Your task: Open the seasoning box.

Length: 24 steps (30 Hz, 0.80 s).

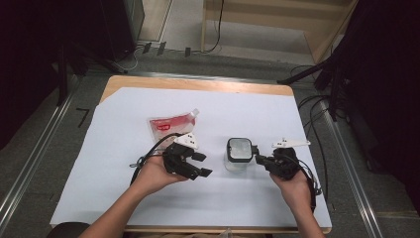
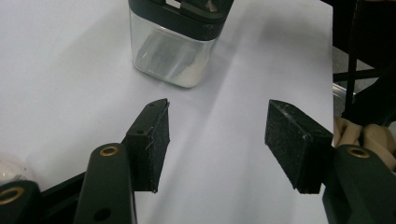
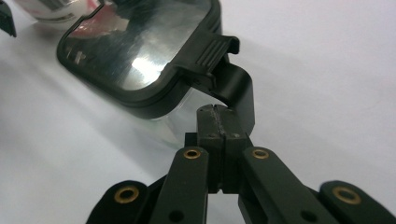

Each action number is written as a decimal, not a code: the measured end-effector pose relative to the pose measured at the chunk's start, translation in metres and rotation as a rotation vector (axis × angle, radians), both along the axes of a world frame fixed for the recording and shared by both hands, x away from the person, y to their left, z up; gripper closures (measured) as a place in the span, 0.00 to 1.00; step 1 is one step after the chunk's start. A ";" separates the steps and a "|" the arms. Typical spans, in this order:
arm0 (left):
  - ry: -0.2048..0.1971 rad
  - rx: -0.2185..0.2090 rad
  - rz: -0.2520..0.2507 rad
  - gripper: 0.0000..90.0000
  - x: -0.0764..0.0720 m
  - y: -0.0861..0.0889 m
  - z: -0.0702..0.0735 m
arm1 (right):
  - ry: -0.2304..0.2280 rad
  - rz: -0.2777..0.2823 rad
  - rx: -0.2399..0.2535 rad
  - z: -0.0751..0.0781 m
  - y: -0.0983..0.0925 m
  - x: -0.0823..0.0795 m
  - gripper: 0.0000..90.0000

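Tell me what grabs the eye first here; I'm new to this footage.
The clear jar with its black lid, mid-table, with the right tongs shut at its lid latch. The left tongs hang open beside it, and a red pouch lies flat behind them.

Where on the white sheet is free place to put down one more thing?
Free: the far strip beyond the red pouch, and the near edge between the forearms. Crowded: the middle, where the left gripper, the clear container and the right gripper sit close.
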<state>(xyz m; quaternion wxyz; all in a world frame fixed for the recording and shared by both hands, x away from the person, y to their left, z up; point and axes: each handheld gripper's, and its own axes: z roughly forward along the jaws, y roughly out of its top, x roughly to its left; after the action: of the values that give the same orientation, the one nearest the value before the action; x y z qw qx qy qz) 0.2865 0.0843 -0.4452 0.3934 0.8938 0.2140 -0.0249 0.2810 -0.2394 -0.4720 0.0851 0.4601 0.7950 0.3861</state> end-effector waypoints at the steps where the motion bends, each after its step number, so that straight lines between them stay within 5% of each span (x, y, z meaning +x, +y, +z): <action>1: 0.000 0.000 0.000 0.44 0.000 0.000 0.000 | 0.000 0.000 0.000 0.000 0.000 0.000 1.00; 13: 0.036 -0.023 0.014 0.30 0.011 -0.014 0.000 | -0.026 -0.043 -0.012 0.004 -0.011 0.009 1.00; 24: -0.001 -0.033 0.004 0.22 0.022 -0.035 0.001 | -0.025 -0.055 -0.051 -0.006 -0.006 0.035 1.00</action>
<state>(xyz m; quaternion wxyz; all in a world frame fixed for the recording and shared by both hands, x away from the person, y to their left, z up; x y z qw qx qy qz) 0.3084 0.0493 -0.4445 0.4080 0.8868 0.2153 -0.0274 0.3164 -0.2452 -0.4779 0.1174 0.4747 0.7905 0.3687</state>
